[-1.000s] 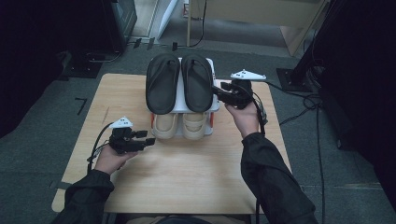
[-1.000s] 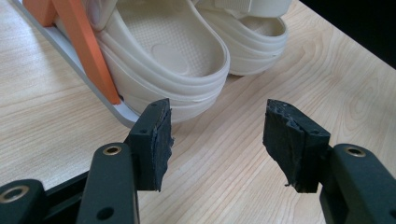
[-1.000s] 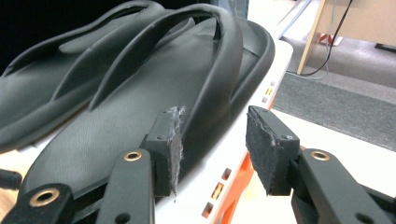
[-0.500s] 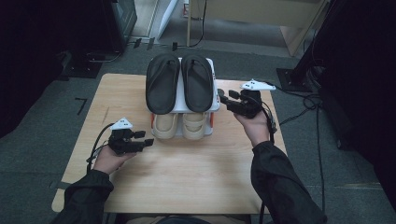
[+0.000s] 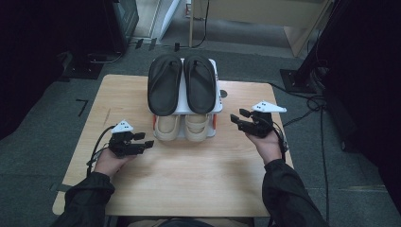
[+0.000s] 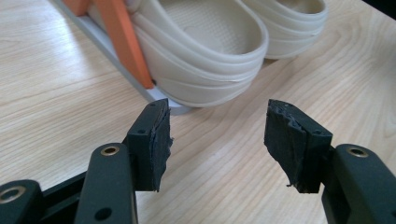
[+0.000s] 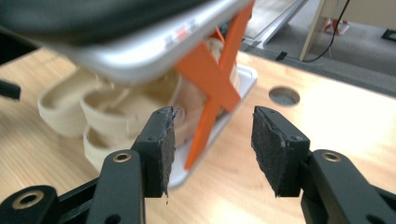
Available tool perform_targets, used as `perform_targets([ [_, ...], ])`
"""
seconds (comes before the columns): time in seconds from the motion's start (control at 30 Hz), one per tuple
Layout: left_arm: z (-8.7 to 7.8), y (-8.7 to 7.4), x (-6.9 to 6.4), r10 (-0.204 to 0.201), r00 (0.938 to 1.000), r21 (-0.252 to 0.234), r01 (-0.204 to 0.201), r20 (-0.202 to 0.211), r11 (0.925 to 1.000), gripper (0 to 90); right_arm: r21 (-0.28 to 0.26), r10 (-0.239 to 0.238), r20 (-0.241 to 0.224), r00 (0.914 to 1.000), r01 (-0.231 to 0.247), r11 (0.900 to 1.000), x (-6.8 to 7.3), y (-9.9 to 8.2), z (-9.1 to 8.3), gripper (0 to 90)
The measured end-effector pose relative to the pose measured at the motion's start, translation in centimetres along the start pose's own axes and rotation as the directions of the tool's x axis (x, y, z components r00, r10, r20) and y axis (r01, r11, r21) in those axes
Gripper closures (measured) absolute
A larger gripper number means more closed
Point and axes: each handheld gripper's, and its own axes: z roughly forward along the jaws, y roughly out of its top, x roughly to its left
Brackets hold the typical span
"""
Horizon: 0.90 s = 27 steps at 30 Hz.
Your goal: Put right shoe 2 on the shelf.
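High view gives me the wooden surface point(image 5: 189, 179) first, then the two-tier shoe rack point(image 5: 218, 101) standing at its twelve o'clock edge. On the top shelf lie two black sandals point(image 5: 182, 82); below them sit the beige clogs point(image 5: 183, 126), side by side, soft-looking and ribbed along the sides, heels toward me.

My left claw point(image 5: 147, 140) rests at eight o'clock from the rack, jaws apart and empty, pointed at the nearer clog point(image 6: 205, 51). My right claw point(image 5: 238, 118) hangs at four o'clock beside the rack's orange cross-brace point(image 7: 215, 93); its jaws have just been opening, with nothing between them.

My worry is that the right claw, so close to the brace, could catch it and shove the light rack, tipping the sandals off.
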Motion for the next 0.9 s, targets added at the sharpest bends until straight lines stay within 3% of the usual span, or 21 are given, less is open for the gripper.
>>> perform_targets([
  [0.17,0.1,-0.2,0.3,-0.002,0.9999,0.012,0.002,-0.014,0.9999,40.1,0.03,-0.041,0.0,0.9992,0.041,0.9987,-0.1,-2.8,0.0,48.3],
  [0.37,0.2,-0.4,0.5,0.015,0.9991,0.027,-0.014,-0.04,0.9995,39.9,0.069,0.002,-0.015,0.9999,-0.001,0.9976,-0.4,-5.8,0.5,45.4],
  [0.6,0.4,-0.9,0.8,0.003,0.9983,0.033,-0.001,-0.058,0.9995,40.1,0.099,0.059,-0.027,0.9979,-0.056,0.9935,-0.9,-8.8,1.0,42.5],
  [0.77,0.6,-1.0,0.8,0.0,0.9982,0.038,0.003,-0.061,0.9993,39.5,0.114,0.048,-0.016,0.9987,-0.046,0.9925,-1.1,-9.6,1.0,40.0],
  [0.9,0.8,-1.1,0.8,0.005,0.9973,0.046,-0.001,-0.073,0.9989,38.7,0.14,0.077,-0.035,0.9964,-0.072,0.9875,-1.3,-10.6,1.3,40.4],
])
